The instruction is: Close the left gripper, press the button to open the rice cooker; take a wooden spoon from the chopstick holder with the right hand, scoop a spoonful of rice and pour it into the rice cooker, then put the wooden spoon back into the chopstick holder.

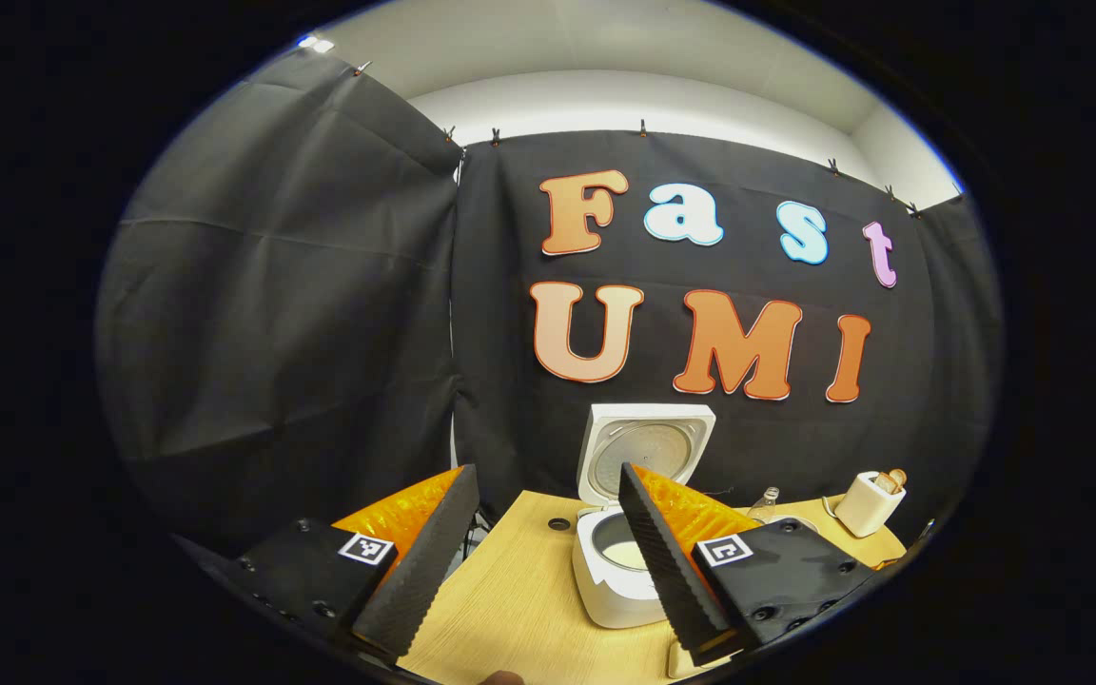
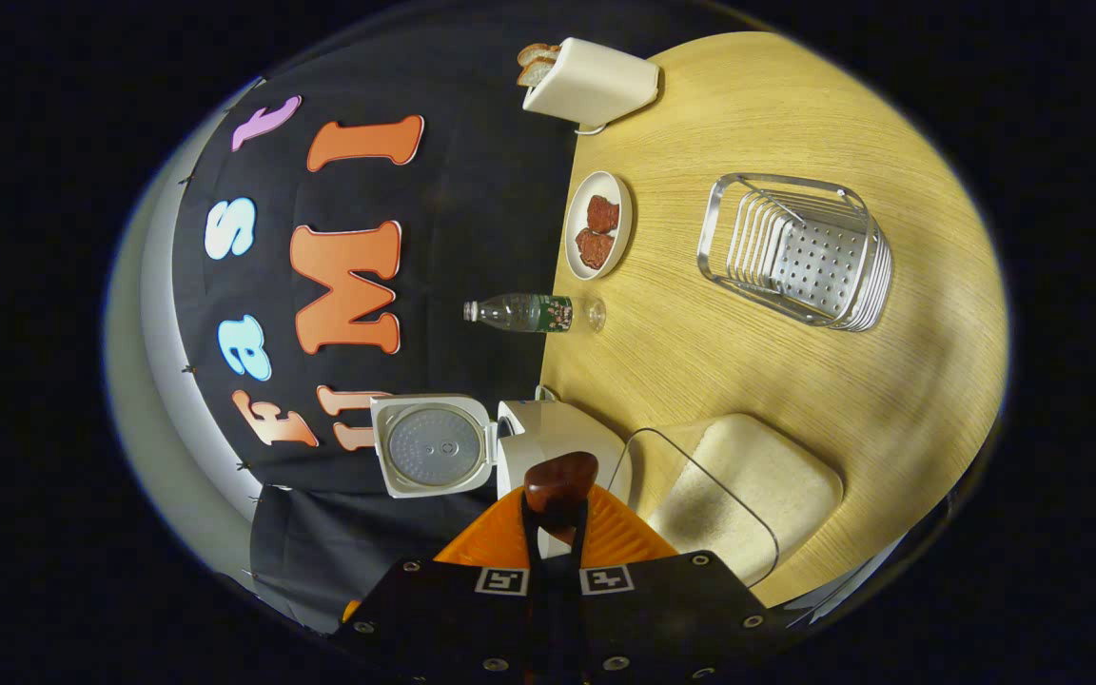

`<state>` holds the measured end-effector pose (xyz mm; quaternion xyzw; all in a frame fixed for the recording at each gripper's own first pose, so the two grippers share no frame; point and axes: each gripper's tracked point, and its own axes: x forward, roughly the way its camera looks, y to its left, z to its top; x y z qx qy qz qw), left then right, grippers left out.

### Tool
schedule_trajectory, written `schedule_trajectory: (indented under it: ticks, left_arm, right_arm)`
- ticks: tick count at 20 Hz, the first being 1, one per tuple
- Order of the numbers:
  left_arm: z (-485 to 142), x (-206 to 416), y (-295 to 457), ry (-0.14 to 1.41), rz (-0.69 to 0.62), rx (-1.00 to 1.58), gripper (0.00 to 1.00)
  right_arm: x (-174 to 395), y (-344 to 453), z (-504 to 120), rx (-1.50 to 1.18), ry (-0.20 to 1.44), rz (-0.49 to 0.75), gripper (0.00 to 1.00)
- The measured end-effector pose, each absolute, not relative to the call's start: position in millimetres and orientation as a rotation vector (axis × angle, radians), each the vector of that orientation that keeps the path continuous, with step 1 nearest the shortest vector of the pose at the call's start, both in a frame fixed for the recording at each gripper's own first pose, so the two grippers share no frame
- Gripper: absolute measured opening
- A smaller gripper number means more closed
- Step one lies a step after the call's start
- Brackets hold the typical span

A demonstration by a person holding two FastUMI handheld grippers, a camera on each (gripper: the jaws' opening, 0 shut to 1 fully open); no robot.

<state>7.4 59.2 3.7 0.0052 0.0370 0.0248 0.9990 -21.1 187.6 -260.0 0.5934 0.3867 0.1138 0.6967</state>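
Note:
The white rice cooker (image 1: 596,582) stands on the wooden table (image 1: 519,599) with its lid (image 1: 648,445) raised; a pale layer lies in its pot. My left gripper (image 1: 546,471) hangs open and empty just in front of it. In the right gripper view, the right gripper (image 2: 556,521) is shut on a dark wooden spoon (image 2: 560,483). The spoon's end sticks out in front of the open rice cooker (image 2: 562,433). The whole view is rolled sideways. What the spoon carries is hidden. A clear tub of rice (image 2: 748,490) sits beside the cooker. The metal perforated holder (image 2: 800,252) stands farther off.
A small plate with reddish slices (image 2: 597,226), a plastic bottle (image 2: 524,312) and a white toaster with bread (image 2: 596,84) line the table's back edge by the cloth wall. The toaster (image 1: 867,502) and bottle (image 1: 765,504) stand right of the cooker.

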Motion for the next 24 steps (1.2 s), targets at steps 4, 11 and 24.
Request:
schedule_trajectory:
  ticks: [4, 11, 24]
  left_arm:
    - [4, 11, 54, 0.076, 0.034, 0.002, 1.00]
    - [1, 17, 48, 0.080, 0.024, 0.009, 1.00]
    - [-11, 16, 48, 0.110, 0.006, -0.003, 1.00]
  right_arm:
    - [-6, 191, -230, 1.345, 0.839, 0.281, 0.06]
    - [24, 219, -175, 1.388, 0.812, 0.364, 0.05]
    - [102, 267, -104, 1.374, 0.711, 0.418, 0.05]
